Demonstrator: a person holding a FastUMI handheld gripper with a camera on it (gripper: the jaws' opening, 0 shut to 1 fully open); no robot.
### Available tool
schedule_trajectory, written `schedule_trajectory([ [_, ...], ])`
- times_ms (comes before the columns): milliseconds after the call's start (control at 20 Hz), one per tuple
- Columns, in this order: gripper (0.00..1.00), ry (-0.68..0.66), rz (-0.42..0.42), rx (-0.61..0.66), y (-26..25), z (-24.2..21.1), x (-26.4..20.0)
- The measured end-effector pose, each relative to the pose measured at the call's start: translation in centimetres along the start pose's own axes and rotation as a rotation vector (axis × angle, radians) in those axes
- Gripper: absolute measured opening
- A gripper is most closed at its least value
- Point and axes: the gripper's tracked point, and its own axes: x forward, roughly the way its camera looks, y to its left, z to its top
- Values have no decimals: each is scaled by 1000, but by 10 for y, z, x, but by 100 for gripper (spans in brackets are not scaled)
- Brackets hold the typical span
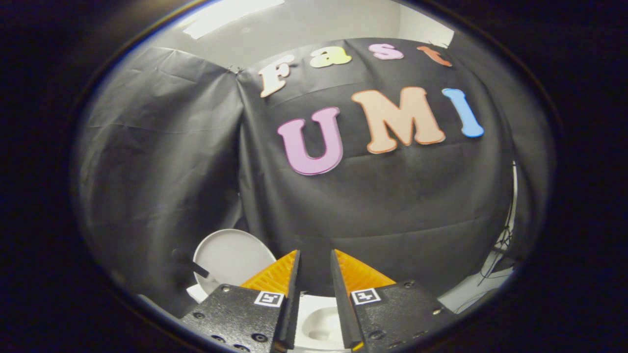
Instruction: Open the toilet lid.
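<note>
Lid (230,257) apparently raised, beyond hand-held gripper (314,260)

Floor (466,298): a pale strip shows low, right of the gripper (314,262), at the foot of the black cloth wall. Thin dark cables (496,267) trail down onto it. Toilet bowl (321,326), white, sits below and between the parted fingers, which hold nothing; its base is hidden. Toilet lid (230,257) stands raised, left of the fingers.
</note>
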Motion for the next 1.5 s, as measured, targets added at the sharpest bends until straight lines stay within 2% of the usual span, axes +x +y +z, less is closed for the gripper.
schedule_trajectory([
  [300, 39, 9, -89, 33, -73, -21, -39],
  [500, 39, 49, -149, 73, -109, -75, -73],
  [800, 40, 56, -182, 120, -149, -106, -98],
  [1500, 39, 31, -219, 156, -241, -136, -144],
])
